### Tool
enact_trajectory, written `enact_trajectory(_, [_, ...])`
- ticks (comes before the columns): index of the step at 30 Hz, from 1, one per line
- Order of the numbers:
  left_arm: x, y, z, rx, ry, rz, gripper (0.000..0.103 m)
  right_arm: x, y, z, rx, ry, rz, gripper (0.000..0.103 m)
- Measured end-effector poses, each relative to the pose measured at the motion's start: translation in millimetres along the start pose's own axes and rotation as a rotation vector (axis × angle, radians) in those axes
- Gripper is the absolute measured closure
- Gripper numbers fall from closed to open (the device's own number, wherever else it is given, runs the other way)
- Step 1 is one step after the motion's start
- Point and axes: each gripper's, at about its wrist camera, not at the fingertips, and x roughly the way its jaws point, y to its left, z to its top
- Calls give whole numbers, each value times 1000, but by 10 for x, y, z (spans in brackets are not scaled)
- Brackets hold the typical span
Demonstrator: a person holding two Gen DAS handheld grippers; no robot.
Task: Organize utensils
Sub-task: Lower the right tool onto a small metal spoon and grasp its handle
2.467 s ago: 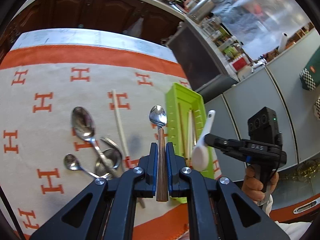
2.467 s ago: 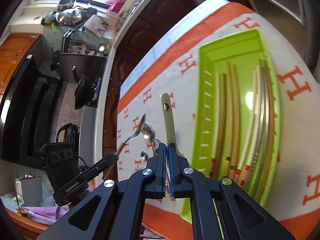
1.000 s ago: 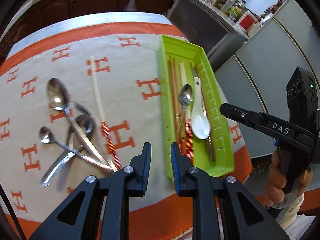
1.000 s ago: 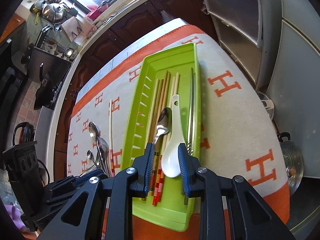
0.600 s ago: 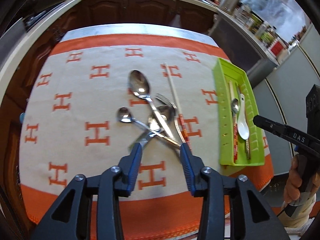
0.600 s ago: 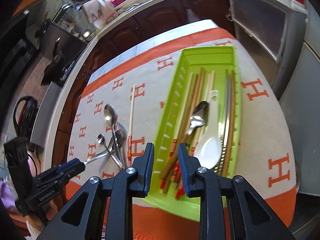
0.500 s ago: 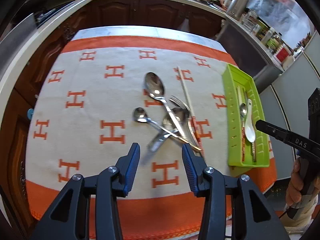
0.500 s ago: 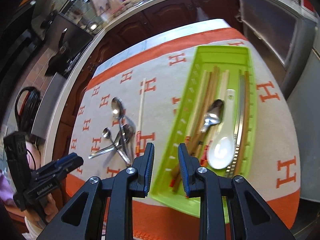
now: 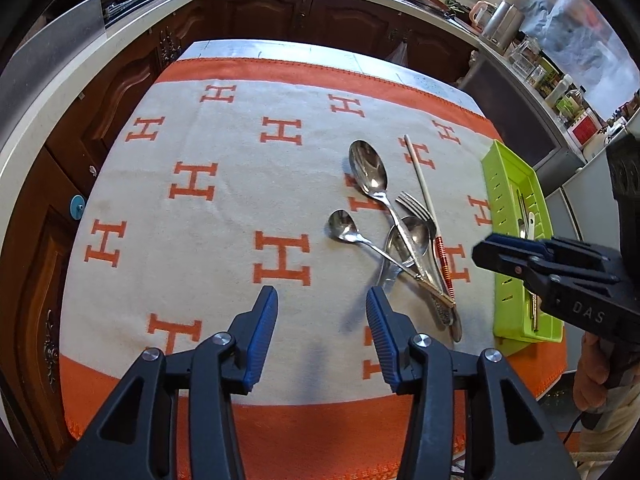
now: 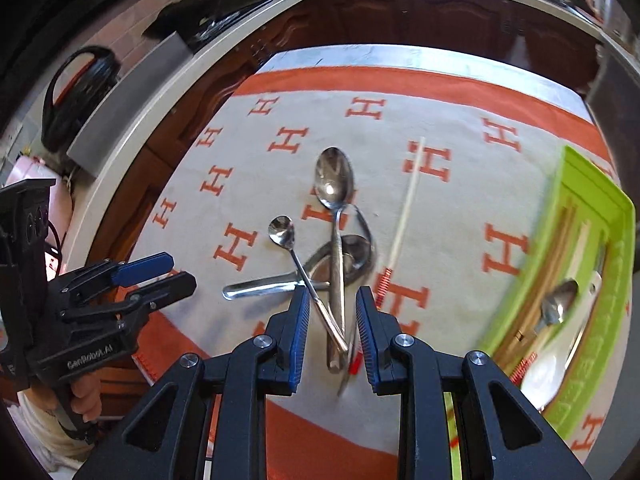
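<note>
A pile of metal utensils lies on the cloth: a large spoon (image 9: 368,172) (image 10: 334,180), a small spoon (image 9: 342,226) (image 10: 282,230), a fork (image 9: 412,204) and another spoon (image 9: 410,236). A single chopstick (image 9: 424,192) (image 10: 404,210) lies beside them. The green tray (image 9: 502,196) (image 10: 576,184) holds chopsticks, a metal spoon (image 10: 558,306) and a white spoon (image 10: 540,380). My left gripper (image 9: 322,334) is open and empty, above the cloth left of the pile. My right gripper (image 10: 330,338) is open, over the handle ends of the pile.
An orange and cream cloth with H marks (image 9: 240,184) covers the table. Dark wood cabinets (image 9: 280,12) and a counter run behind it. A counter with bottles and jars (image 9: 560,88) stands to the right.
Both grippers let go of their spoons into the green tray and opened. Both then pulled back left toward the pile; the right gripper now hangs over the pile's handles.
</note>
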Motion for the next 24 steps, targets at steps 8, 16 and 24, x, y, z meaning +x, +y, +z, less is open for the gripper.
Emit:
enact_trajectory(8, [130, 201, 2, -37, 14, -21, 58, 623, 313, 327, -155, 115, -4, 85])
enact_trajectory(16, [260, 404, 31, -72, 27, -53, 58, 1078, 632, 484, -335, 218, -27, 87])
enact_trajectory(24, [370, 533, 75, -98, 36, -73, 57, 1379, 767, 523, -457, 328, -112, 98])
